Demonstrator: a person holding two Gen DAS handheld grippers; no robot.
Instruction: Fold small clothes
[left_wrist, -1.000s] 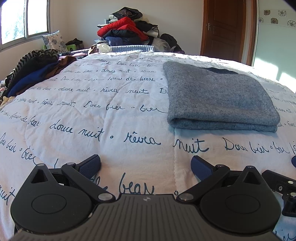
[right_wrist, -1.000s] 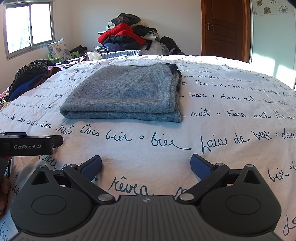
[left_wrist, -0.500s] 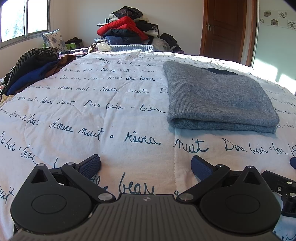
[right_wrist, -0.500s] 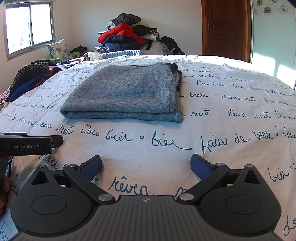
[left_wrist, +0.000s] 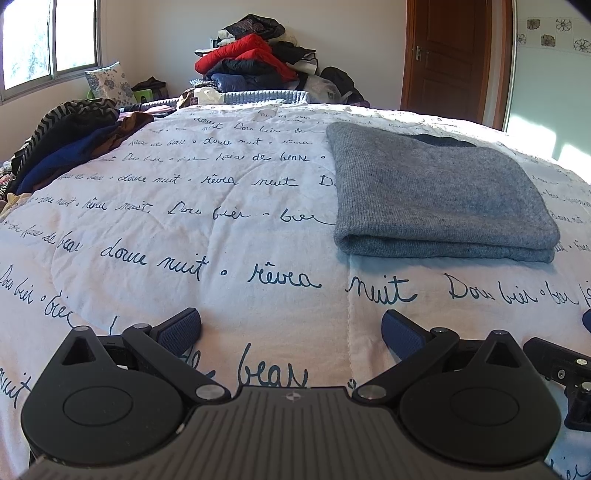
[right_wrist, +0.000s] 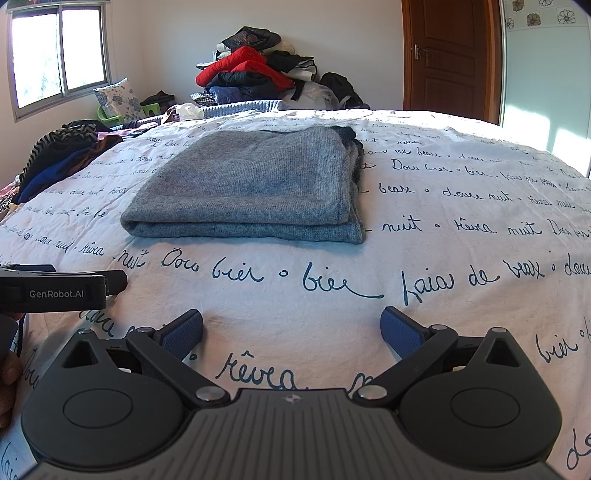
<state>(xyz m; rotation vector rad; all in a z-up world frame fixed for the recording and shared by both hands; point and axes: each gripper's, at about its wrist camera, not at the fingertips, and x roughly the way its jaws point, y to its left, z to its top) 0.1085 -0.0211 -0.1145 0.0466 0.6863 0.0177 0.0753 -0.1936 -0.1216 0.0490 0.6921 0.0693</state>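
Left wrist view: the left gripper hovers low over the near edge of the bed's white quilt printed with dark blue script, its blue-padded fingers spread wide and empty. The folded grey knitted sweater lies flat on the quilt ahead and to the right, well apart from the fingers. In the right wrist view, the right gripper is likewise wide and empty, the sweater ahead of it. A heap of dark clothes sits at the bed's left edge.

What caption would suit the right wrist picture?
Open right gripper rests before a folded grey sweater on a script-printed bedspread.
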